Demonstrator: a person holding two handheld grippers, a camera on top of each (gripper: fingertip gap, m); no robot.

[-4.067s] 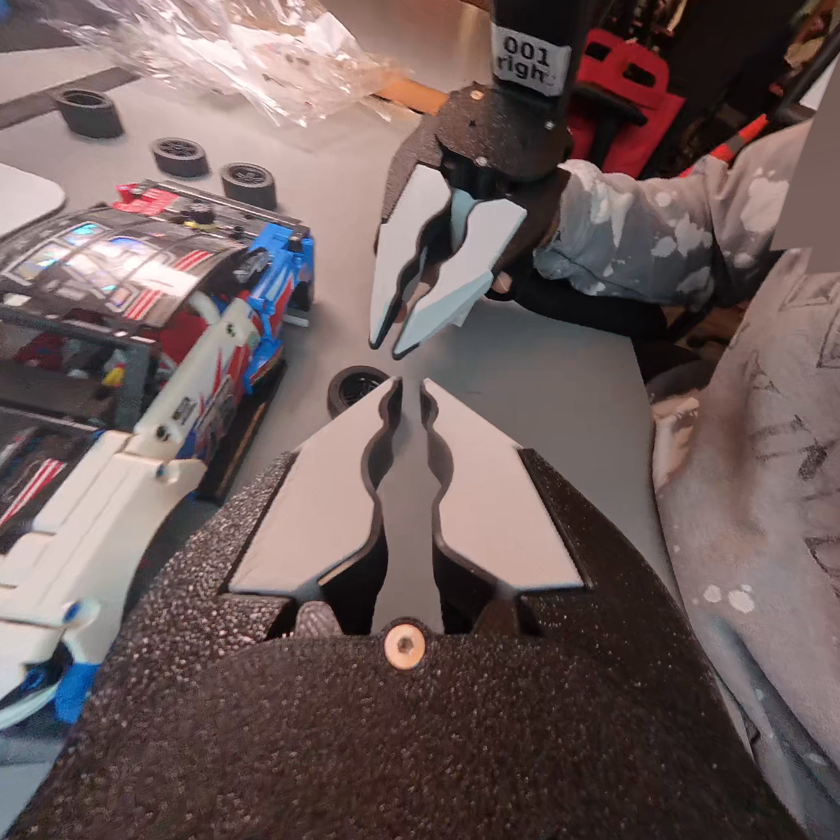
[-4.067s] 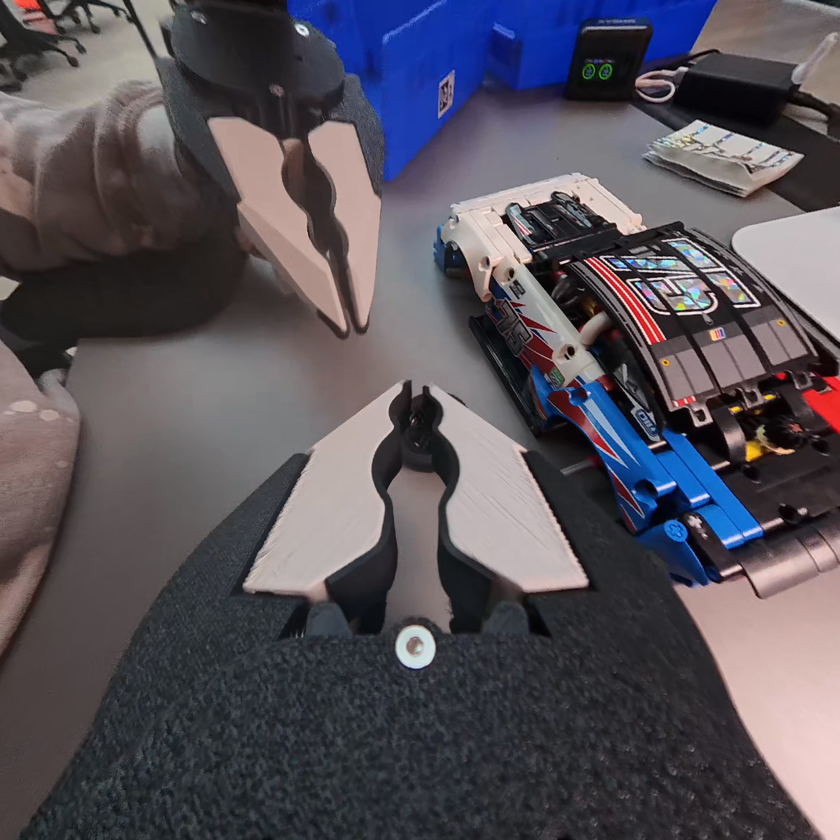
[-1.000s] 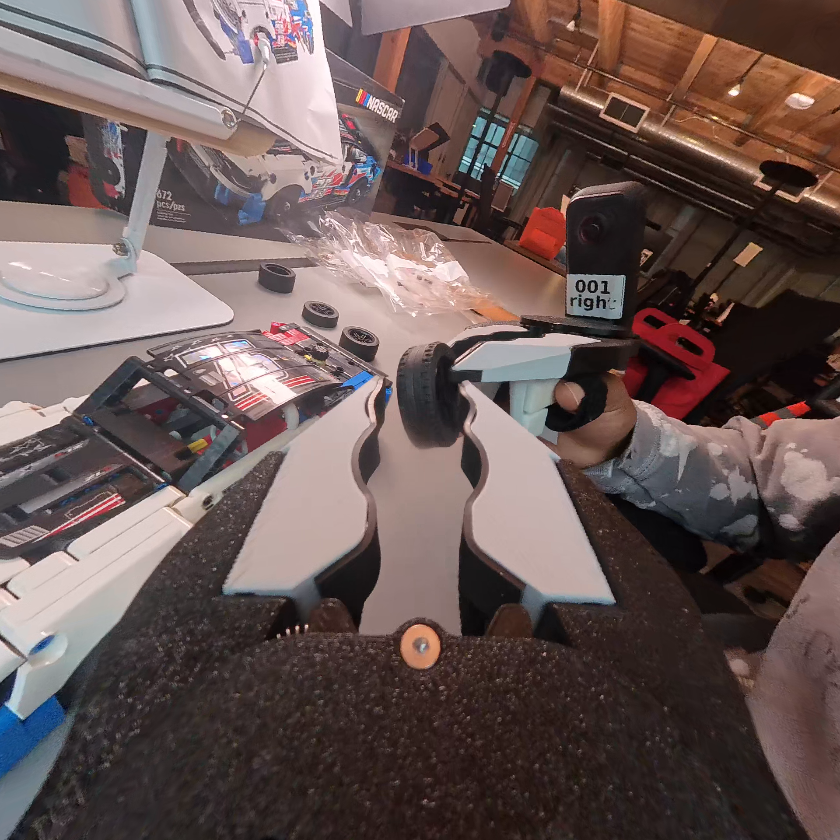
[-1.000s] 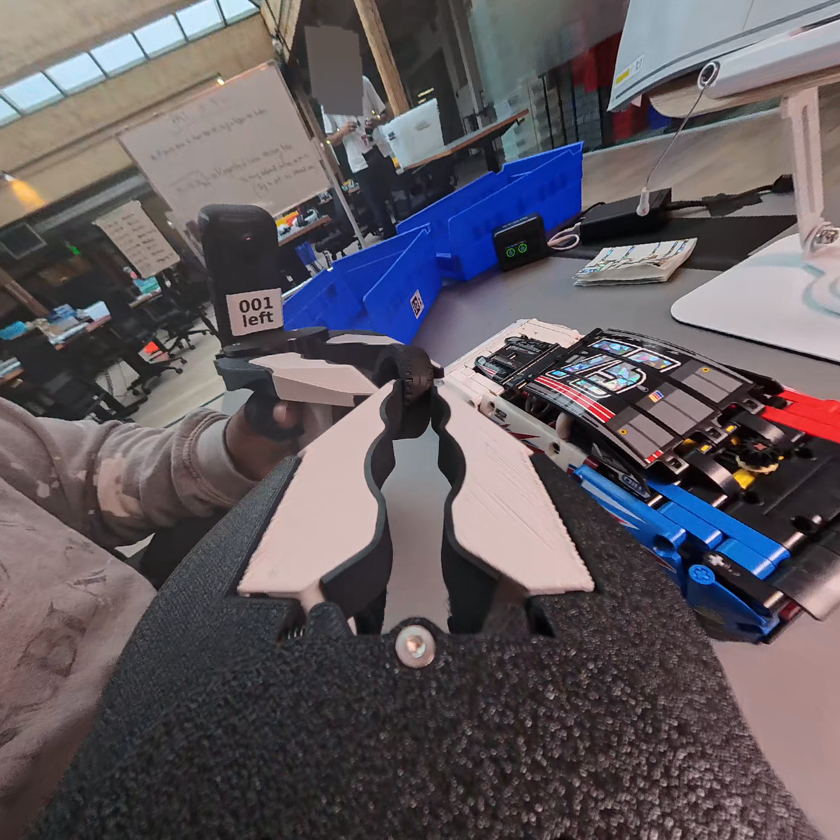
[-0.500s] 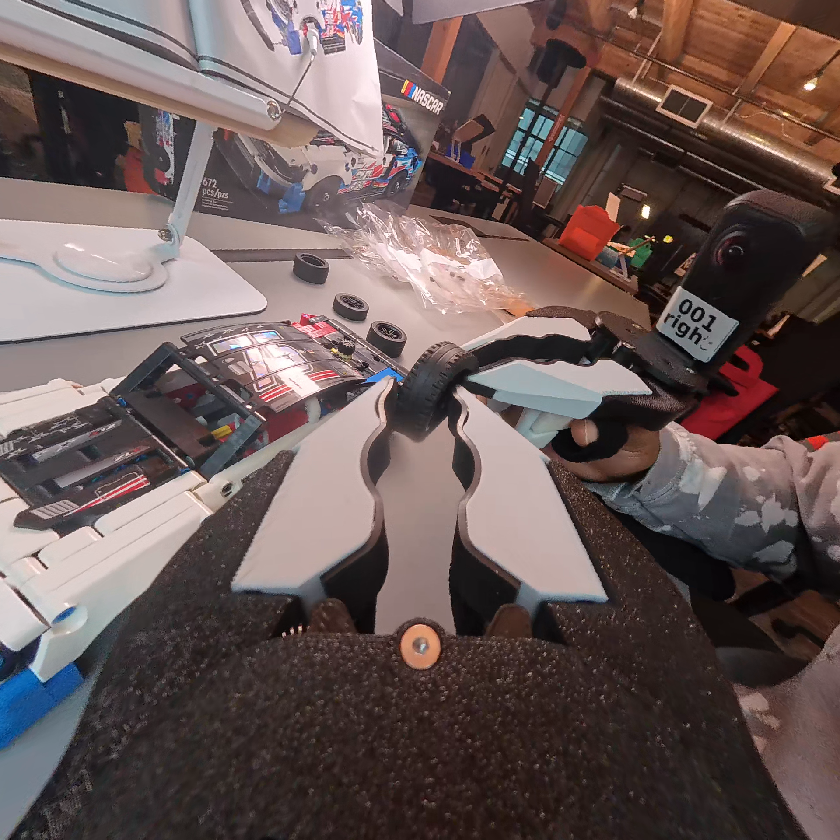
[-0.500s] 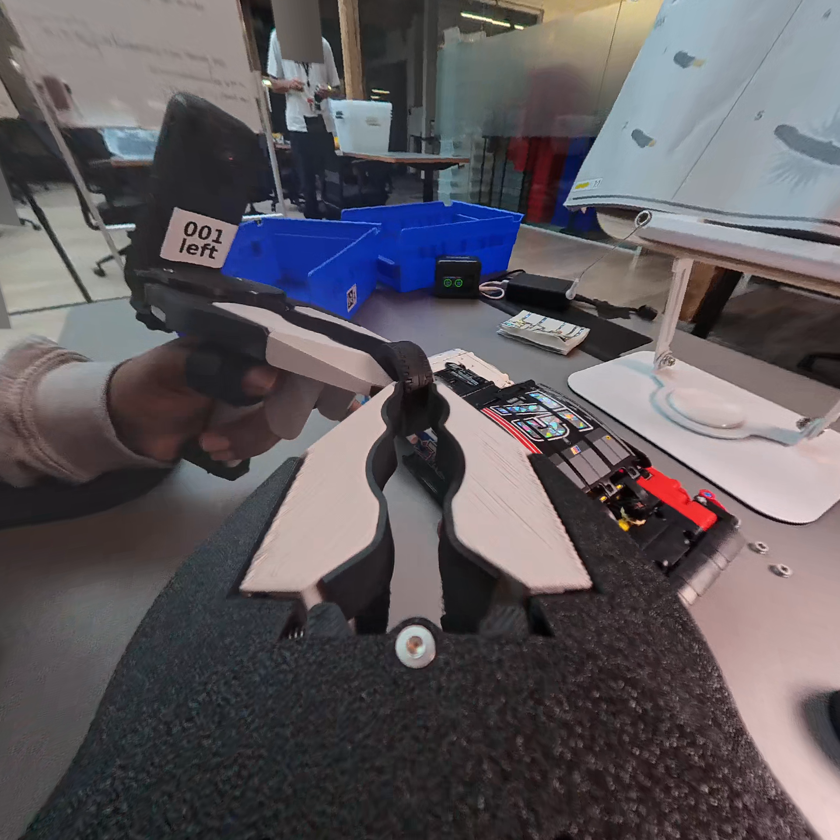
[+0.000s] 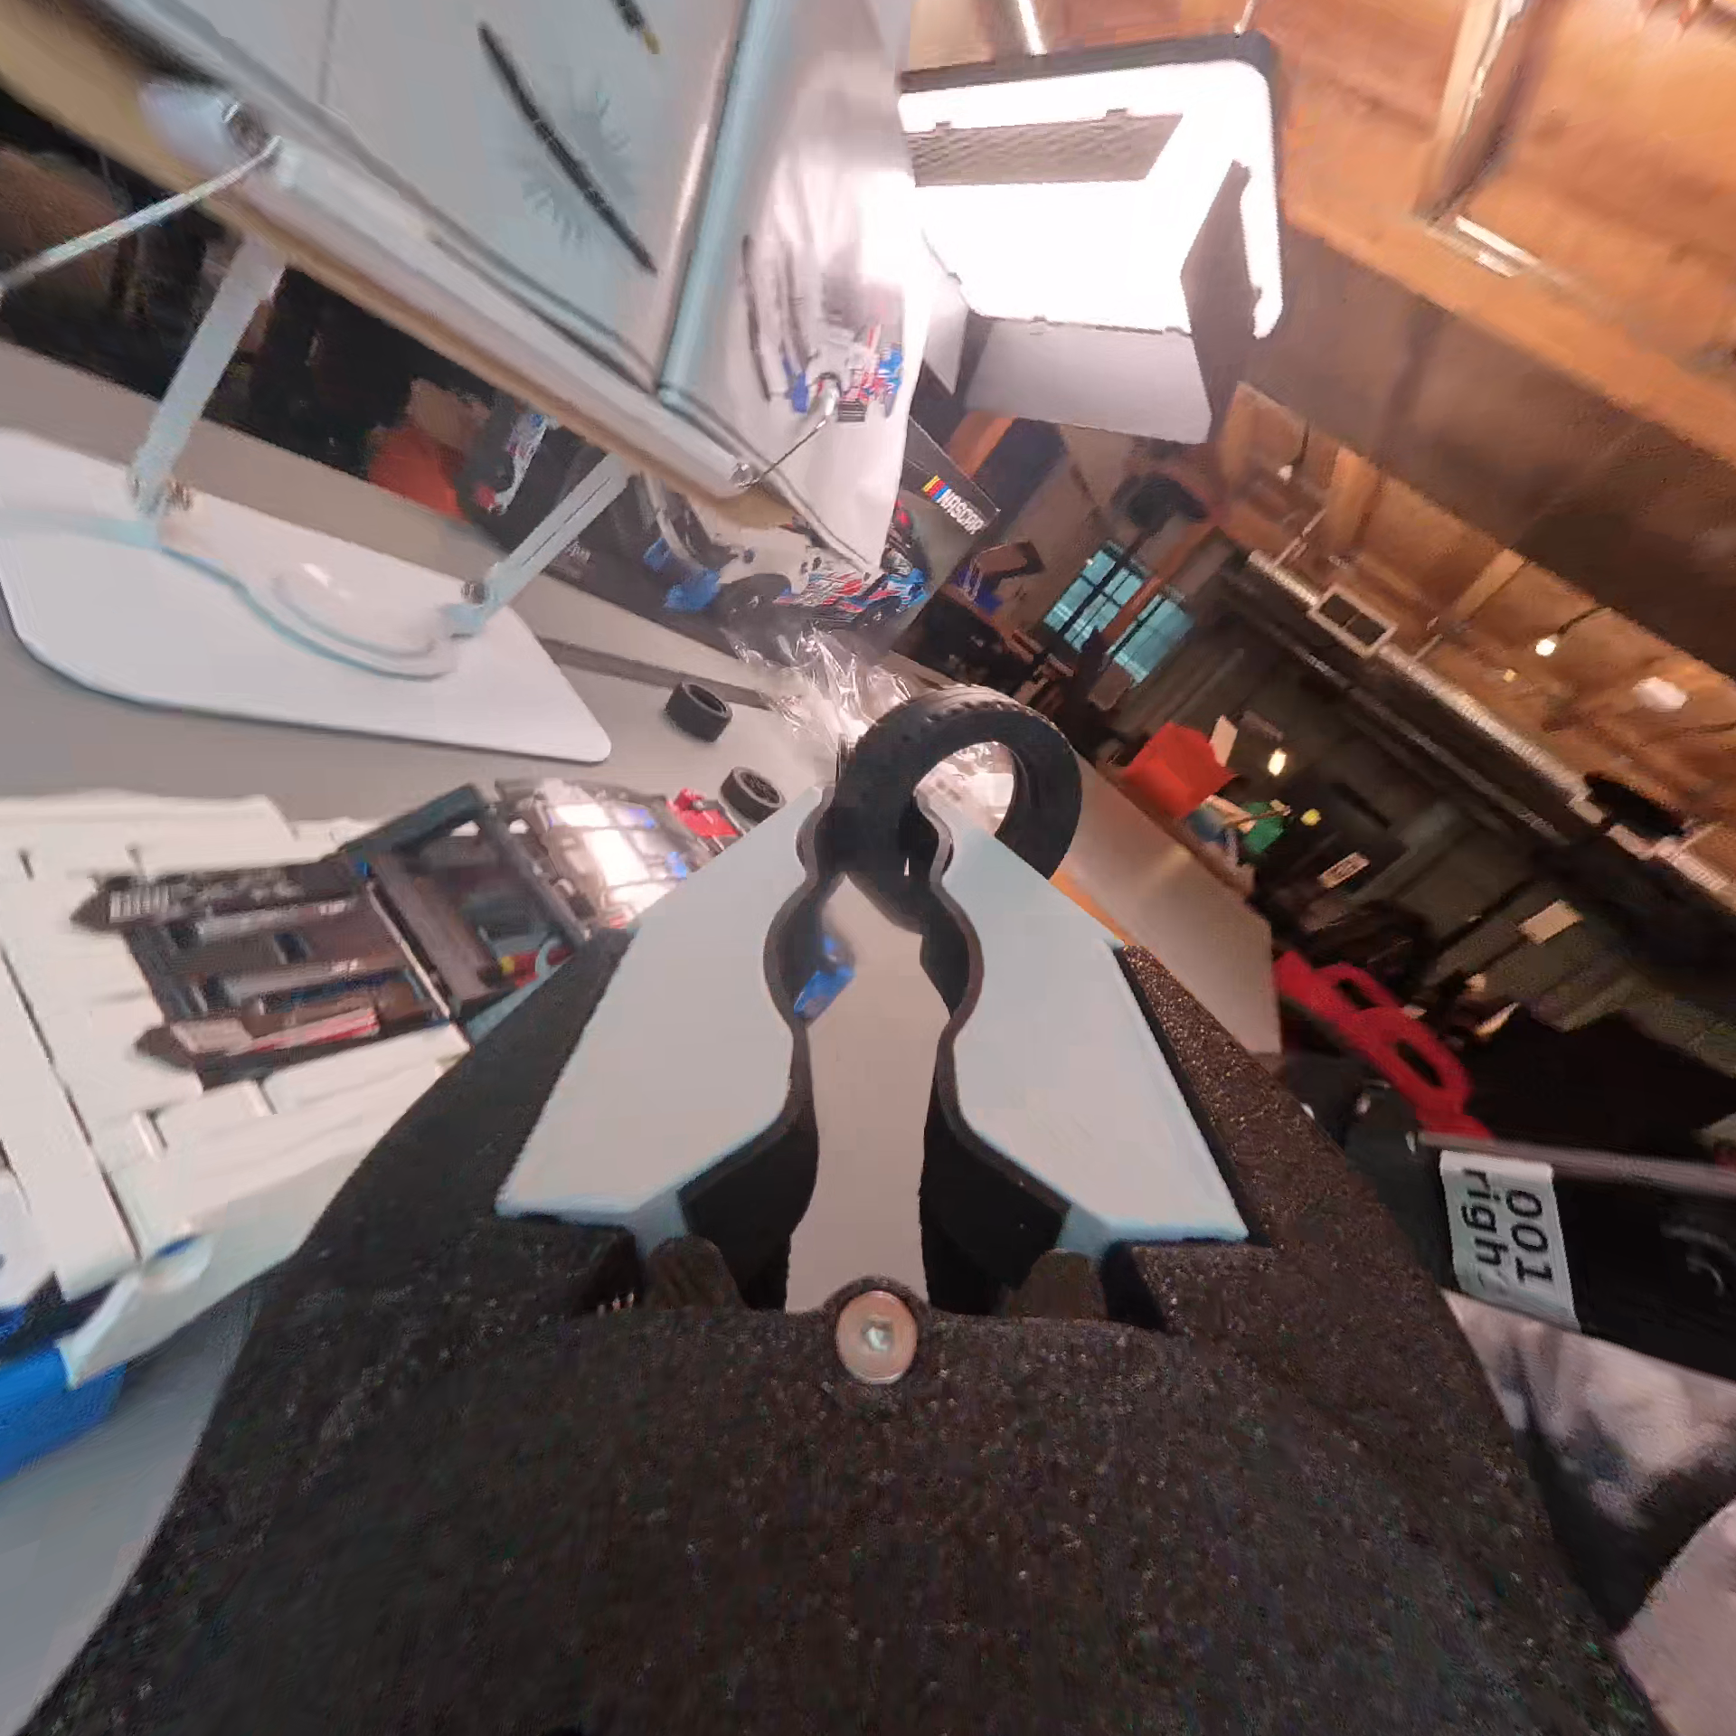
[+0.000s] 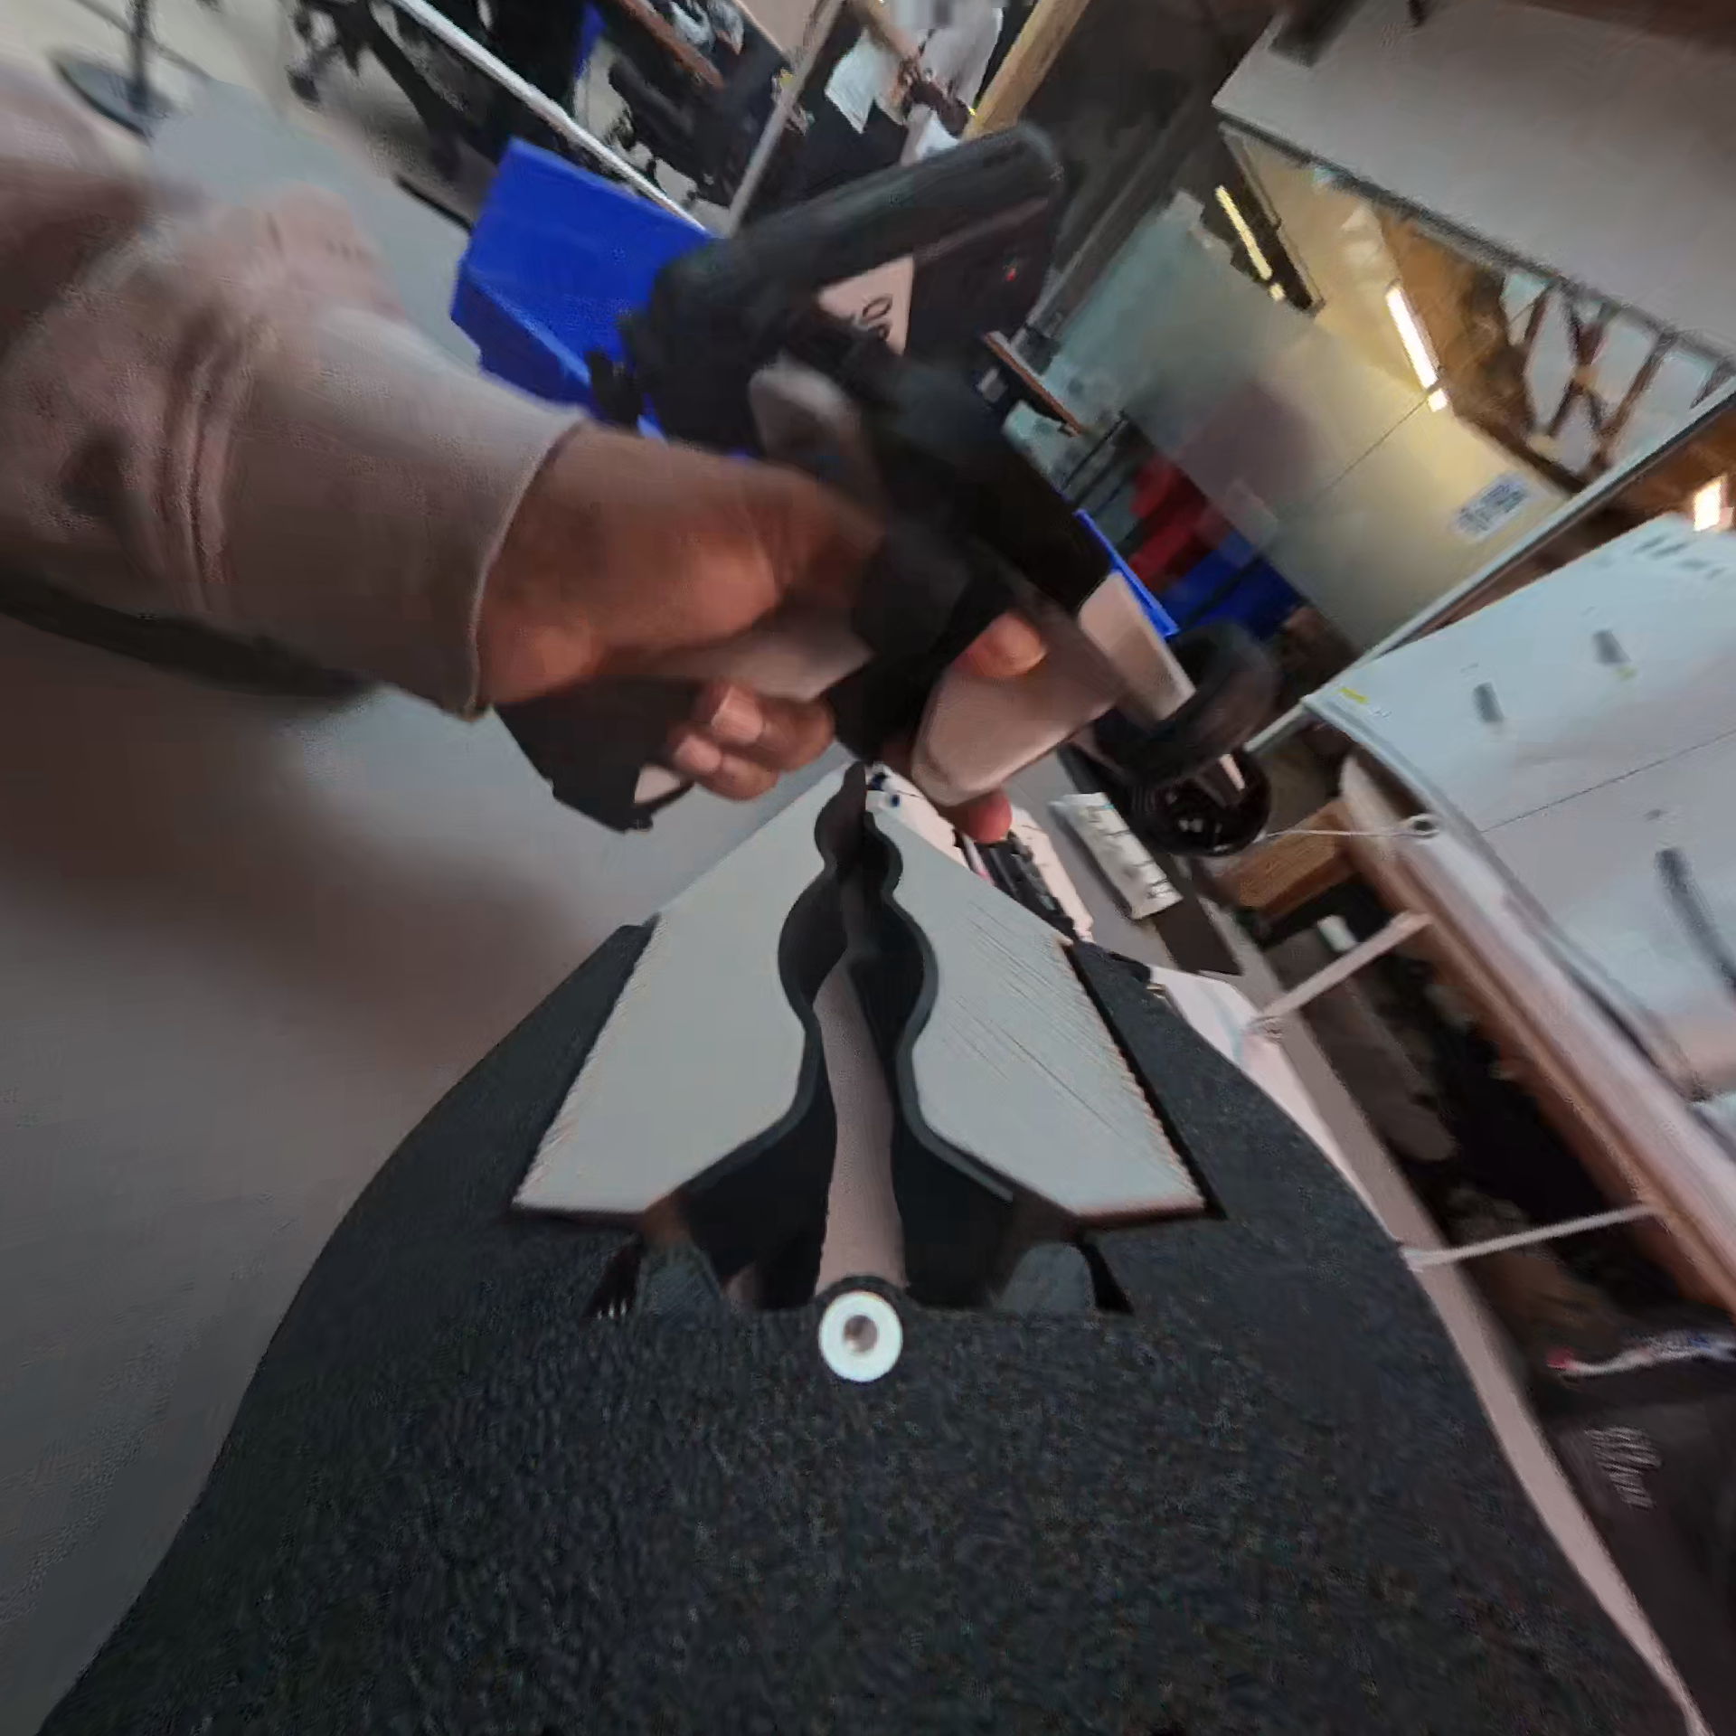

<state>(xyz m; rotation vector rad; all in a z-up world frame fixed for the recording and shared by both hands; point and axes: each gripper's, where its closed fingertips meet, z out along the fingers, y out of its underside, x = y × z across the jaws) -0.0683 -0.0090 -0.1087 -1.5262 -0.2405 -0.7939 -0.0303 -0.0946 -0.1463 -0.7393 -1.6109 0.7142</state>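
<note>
So, the left gripper [image 7: 874,827] has its fingers pinched onto a black rubber tyre [image 7: 977,716], caught right at the tips by one side of the ring. Most of the ring sticks up past the fingertips, and you can see straight through its middle. It's held up off the grey table [image 7: 85,751] and touches nothing else. The tyre looks soft and a bit squashed where it's gripped.

The right gripper [image 8: 866,815] is pretty much closed, tips together with only a thin gap lower down, and nothing in it. It sits low, just beside the person's hand [image 8: 658,601], which is wrapped around the other tool's handle. From this side the tyre shows out at the far end of that tool, though the view is blurry.

Below the tyre is the brick-built race car [image 7: 526,874], with two loose wheels [image 7: 697,711] beyond it, near a crinkly clear plastic bag [image 7: 817,667] and a white stand base [image 7: 282,629].
</note>
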